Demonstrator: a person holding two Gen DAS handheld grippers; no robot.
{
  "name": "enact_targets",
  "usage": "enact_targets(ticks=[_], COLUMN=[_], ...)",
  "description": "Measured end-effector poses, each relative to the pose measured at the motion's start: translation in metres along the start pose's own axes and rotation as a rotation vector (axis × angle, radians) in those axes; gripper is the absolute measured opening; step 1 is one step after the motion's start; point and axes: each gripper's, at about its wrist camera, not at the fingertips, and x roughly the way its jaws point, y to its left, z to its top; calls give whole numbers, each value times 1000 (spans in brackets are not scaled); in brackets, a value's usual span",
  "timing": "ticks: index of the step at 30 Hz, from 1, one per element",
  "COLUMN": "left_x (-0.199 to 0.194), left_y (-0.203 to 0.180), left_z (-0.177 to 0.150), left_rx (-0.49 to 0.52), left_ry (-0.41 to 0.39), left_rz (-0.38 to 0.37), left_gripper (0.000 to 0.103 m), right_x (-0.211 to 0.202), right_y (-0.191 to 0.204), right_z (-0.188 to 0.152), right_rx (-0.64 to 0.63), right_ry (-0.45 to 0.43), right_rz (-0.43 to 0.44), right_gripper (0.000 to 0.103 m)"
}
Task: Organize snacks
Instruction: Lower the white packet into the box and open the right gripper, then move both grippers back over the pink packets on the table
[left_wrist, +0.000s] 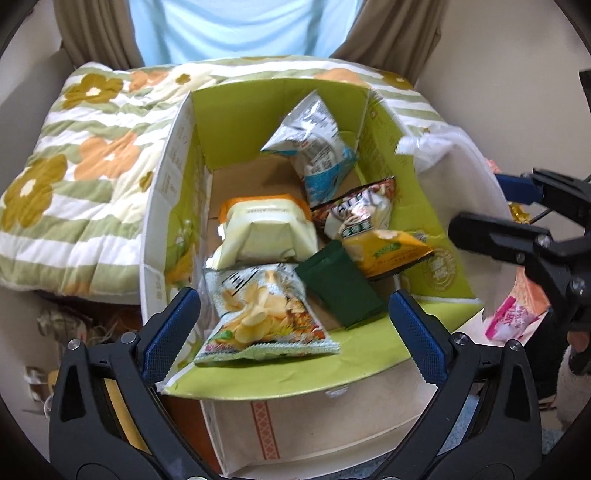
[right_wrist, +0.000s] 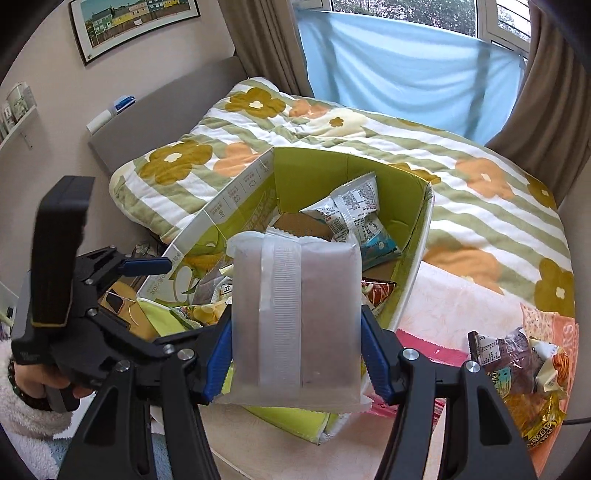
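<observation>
Green-lined cardboard box (left_wrist: 280, 107) sits open on the flowered quilt (left_wrist: 85, 155), holding the snacks. A potato-chip bag (left_wrist: 264, 317) lies at its near edge, a dark green packet (left_wrist: 340, 282) just beside it, a cream pack (left_wrist: 266, 236) behind, and a silver-and-blue bag (left_wrist: 314, 147) leaning in the far corner; their printed writing is too blurred to read. The left gripper (left_wrist: 295, 317) hangs over the near edge with jaws spread wide, pads pressing on nothing. The right gripper (right_wrist: 297, 350) is clamped on a frosted white packet (right_wrist: 295, 317), seam facing the camera, no label legible. More snacks (right_wrist: 517, 365) lie outside, past the box's right wall.
</observation>
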Motion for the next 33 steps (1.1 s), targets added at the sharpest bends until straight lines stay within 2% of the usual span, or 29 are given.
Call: enact_targets(ticks=[7, 9, 11, 13, 17, 21, 24, 25, 28, 33], left_x=[-7, -10, -11, -12, -10, -14, -22, -24, -33, -34], left_y=[2, 3, 4, 4, 3, 0, -4, -7, -17, -48], left_z=[-6, -7, -10, -13, -17, -20, -20, -20, -16, -9], left_rx=[-27, -25, -32, -38, -34, -12, -8, -6, 11, 76], left_ry=[5, 2, 2, 4, 6, 5, -21, -30, -74, -95], left_rz=[14, 32, 40, 39, 42, 36, 93, 91, 39, -49], left_gripper=[102, 102, 102, 102, 102, 102, 102, 102, 102, 102], right_x=[20, 25, 24, 18, 12, 7, -4, -9, -28, -66], right_y=[4, 5, 6, 6, 2, 2, 2, 0, -5, -24], right_z=[20, 24, 24, 20, 8, 1, -2, -4, -10, -32], right_rx=[-12, 0, -1, -6, -9, 14, 45, 54, 89, 175], right_ry=[21, 28, -2, -33, -37, -19, -41, -44, -61, -87], right_rz=[23, 61, 86, 80, 68, 20, 11, -7, -43, -121], right_gripper=[58, 63, 94, 100, 100, 100, 100, 101, 101, 101])
